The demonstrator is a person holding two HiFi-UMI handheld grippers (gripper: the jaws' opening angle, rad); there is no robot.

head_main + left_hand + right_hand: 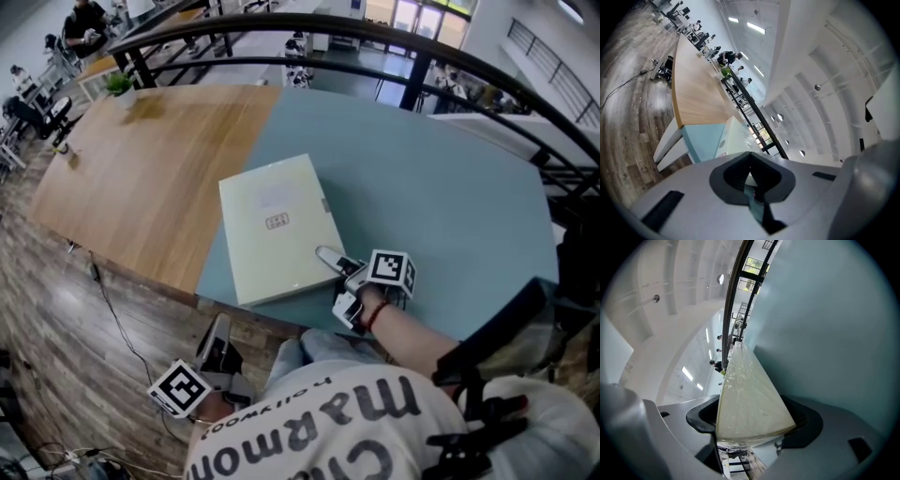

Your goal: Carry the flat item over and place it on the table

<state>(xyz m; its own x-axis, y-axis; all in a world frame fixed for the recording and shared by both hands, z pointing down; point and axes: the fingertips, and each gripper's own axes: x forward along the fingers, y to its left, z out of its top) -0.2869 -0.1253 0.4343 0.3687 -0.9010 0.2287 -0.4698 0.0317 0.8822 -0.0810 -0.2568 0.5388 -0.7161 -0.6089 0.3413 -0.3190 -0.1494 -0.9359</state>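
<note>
The flat item [277, 230] is a pale green, plastic-wrapped box lying flat on the teal half of the table [431, 187], near its front edge. My right gripper [330, 258] stands at the box's near right corner, one jaw above the lid. In the right gripper view the corner of the box [750, 394] sits between the jaws of that gripper [754, 423], with a dark gap beside it, so the jaws are open around it. My left gripper [217, 330] hangs low off the table's front edge, jaws together and empty. From there [751, 176] the box's edge [736, 133] shows ahead.
The table's left half is wood [141, 178], with a small potted plant [119, 84] at its far corner. A black railing [375, 37] curves behind the table. People sit at desks at the far left [37, 103]. A cable [112, 309] lies on the wooden floor.
</note>
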